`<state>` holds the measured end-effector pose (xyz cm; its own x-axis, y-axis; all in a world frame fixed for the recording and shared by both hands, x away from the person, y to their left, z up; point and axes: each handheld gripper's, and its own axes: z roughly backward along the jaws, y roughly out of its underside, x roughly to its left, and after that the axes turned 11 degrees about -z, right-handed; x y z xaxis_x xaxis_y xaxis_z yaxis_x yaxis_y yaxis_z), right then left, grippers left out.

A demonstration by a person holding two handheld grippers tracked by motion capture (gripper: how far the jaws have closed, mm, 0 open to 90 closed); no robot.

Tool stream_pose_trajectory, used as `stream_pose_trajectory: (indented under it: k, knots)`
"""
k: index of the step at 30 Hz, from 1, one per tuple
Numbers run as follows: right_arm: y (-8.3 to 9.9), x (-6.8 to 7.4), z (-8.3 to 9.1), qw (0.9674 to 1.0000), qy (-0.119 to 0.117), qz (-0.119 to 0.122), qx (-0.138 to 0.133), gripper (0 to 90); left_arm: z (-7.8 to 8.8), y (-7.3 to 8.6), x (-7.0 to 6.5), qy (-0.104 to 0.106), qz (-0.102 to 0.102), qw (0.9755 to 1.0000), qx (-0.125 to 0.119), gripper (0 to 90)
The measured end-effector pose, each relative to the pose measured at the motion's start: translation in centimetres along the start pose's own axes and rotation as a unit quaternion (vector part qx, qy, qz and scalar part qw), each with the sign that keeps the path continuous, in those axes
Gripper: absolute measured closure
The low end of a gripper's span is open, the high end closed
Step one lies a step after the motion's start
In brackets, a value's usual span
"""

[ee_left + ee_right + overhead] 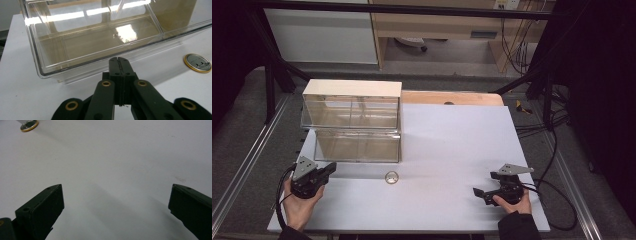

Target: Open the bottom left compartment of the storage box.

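Observation:
A clear plastic drawer unit with a pale wooden top stands at the back left of the white table; its lower drawer is pulled out toward me. A small round gold-rimmed disc lies on the table just in front of it, also seen as the disc and the disc. My left gripper rests at the table's front left, jaws shut with nothing between them, tips close to the drawer's front wall. My right gripper sits at the front right, jaws wide open over bare table.
A wooden board edges the table's far side. Metal frame rails run along both sides. Black cables trail off the right edge. Open white surface lies between the two grippers.

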<state>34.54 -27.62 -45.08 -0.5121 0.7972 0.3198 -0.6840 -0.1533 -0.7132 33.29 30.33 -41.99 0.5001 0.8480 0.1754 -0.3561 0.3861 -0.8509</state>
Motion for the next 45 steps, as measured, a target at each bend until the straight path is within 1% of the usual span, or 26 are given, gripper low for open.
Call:
stream_pose_trajectory:
  k: [4,32,34,36,39,42,45]
  knots:
    - [0.0,0.0,0.0,1.0000,0.000,-0.002,-0.001,0.8,0.0,0.1,0.0,0.002,0.005,1.0000,-0.002,89.6]
    - [0.0,0.0,0.0,1.0000,0.000,0.001,0.001,0.8,0.8,0.0,-0.1,0.001,0.001,0.9997,-0.023,89.7]
    - [0.0,0.0,0.1,1.0000,0.000,0.001,0.001,0.8,0.9,-0.1,-0.1,-0.004,0.003,0.9994,-0.036,89.7]
    - [0.0,0.0,0.1,1.0000,0.000,0.000,0.001,0.8,1.2,-0.3,0.0,-0.005,0.006,0.9989,-0.046,89.7]
    - [0.0,0.0,0.0,1.0000,0.001,0.001,0.000,0.8,1.3,-0.4,0.1,-0.001,0.006,0.9987,-0.050,89.7]
    - [0.0,0.0,0.0,1.0000,0.000,0.000,0.001,0.8,1.4,-0.6,0.1,0.001,0.001,0.9989,-0.048,89.7]
    - [0.0,0.0,0.0,1.0000,0.000,0.001,0.001,0.8,1.6,-0.8,0.3,0.005,0.001,0.9989,-0.047,89.7]
